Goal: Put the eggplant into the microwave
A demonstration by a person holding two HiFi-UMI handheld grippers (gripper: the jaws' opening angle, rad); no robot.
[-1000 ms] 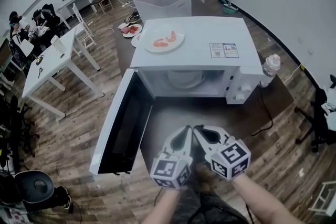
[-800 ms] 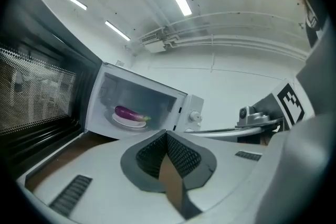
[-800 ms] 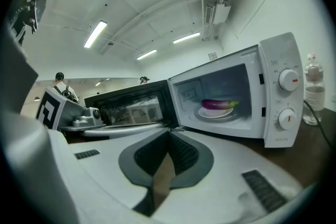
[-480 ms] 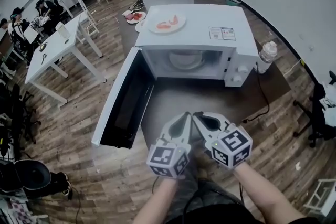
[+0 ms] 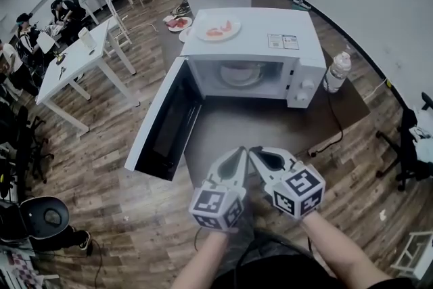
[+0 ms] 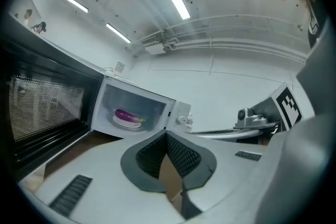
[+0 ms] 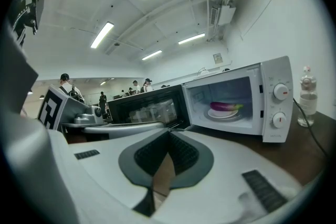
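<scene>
Eggplant (image 6: 127,115) lies sideways in the microwave (image 5: 257,17) at your 12, your left tool (image 5: 238,156) and right tool (image 5: 259,156) are both pinched shut on nothing, and the open door (image 5: 162,128) at 10 is nearer the left one.

You are looking at a dark brown table (image 5: 260,128). A white boxy microwave (image 5: 250,51) is sitting on it, with a clear plastic bottle (image 5: 336,72) standing just beside it.
</scene>
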